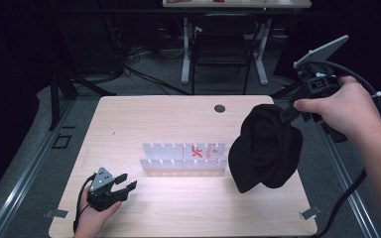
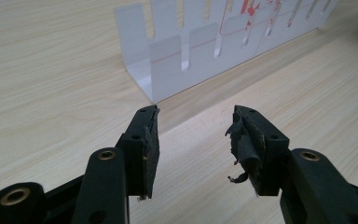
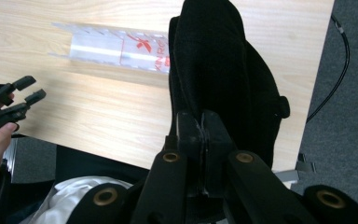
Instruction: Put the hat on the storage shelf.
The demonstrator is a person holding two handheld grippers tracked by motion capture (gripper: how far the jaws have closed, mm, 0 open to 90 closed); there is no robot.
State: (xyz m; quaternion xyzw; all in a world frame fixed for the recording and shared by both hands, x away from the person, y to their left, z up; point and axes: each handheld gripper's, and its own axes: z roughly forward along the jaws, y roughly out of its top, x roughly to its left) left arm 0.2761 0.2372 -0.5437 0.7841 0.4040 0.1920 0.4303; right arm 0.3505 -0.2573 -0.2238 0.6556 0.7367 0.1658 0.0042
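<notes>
The right gripper (image 1: 288, 113) was pinched tight on the soft black cloth cap (image 1: 265, 148), which hung limp and rounded above the right side of the table (image 1: 178, 208), clear of the wood. The left gripper (image 1: 125, 181), resting at the near left, had its black jaws spread with nothing between them, their rubber pads (image 2: 245, 140) frayed and peeling. Between the two stood a slotted white plastic rack (image 1: 183, 157) with red lettering, on pale smooth wood grain.
</notes>
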